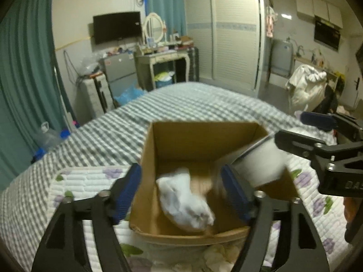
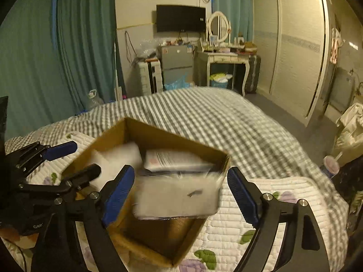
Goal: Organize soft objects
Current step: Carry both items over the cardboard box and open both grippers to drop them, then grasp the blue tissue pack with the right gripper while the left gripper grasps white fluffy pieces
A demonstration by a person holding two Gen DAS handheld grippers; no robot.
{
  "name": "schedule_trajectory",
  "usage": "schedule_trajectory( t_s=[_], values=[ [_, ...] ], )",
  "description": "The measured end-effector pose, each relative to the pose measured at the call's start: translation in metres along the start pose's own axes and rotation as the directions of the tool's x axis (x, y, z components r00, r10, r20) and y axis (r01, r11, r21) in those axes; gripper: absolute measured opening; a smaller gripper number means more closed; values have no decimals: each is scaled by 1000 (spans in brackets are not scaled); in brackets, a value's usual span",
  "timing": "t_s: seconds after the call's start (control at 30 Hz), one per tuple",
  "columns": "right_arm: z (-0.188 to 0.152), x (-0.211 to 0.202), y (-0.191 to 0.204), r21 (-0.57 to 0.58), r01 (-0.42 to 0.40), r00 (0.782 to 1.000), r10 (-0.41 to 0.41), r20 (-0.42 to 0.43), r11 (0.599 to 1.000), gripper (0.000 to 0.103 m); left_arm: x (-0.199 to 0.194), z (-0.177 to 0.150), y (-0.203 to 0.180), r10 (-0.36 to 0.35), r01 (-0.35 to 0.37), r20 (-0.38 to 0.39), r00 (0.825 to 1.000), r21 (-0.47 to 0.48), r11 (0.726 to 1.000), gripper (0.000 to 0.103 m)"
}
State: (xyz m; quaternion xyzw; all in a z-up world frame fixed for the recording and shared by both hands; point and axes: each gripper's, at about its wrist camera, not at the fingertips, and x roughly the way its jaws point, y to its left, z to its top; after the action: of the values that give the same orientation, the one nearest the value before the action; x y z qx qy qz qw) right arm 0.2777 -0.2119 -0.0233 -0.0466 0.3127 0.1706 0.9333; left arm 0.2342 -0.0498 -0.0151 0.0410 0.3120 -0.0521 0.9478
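Blur: the pack (image 2: 177, 200) between the right jaws is smeared; its print cannot be read, and whether it touches either pad cannot be told.
Hidden: the box (image 1: 199, 140) floor is mostly covered in the right wrist view; the near wall is cut by the left gripper (image 1: 182, 193) arms in the left wrist view.
Cloth: a white bundle (image 1: 185, 200) lies inside the box, toward its near left; its kind is unclear.
Other packs: a white pack (image 2: 174, 159) with printed lines lies deeper in the box, a pale soft one (image 2: 115, 158) to its left.
Left jaws: spread wide, straddling the box's near left wall, pinching nothing.
Right jaws: right gripper (image 2: 180, 198) spread wide above the box, the blurred pack between the pads.
Box: open, on a floral quilt (image 2: 249, 217) over the checked bed (image 1: 136, 117).
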Motion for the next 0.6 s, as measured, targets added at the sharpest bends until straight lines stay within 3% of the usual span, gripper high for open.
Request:
schedule_trajectory(
  t_s=[0.17, 0.33, 0.43, 0.6],
  values=[
    [8, -70, 2, -14, 18, 998, -17, 65, 1000, 92, -61, 14, 0, 13, -12, 64, 998, -24, 1000, 82],
    [4, -142, 12, -69, 36, 993, -27, 116, 997, 103, -132, 13, -8, 57, -52, 141, 988, -37, 998, 94],
    [-10, -175, 24, -137, 45, 989, -25, 143, 990, 103, -165, -2, -14, 58, -52, 161, 985, -43, 998, 94],
    [-48, -189, 33, -191, 14, 996, 3, 90, 981, 103, -187, -40, -25, 119, -111, 147, 982, -62, 992, 94]
  ],
)
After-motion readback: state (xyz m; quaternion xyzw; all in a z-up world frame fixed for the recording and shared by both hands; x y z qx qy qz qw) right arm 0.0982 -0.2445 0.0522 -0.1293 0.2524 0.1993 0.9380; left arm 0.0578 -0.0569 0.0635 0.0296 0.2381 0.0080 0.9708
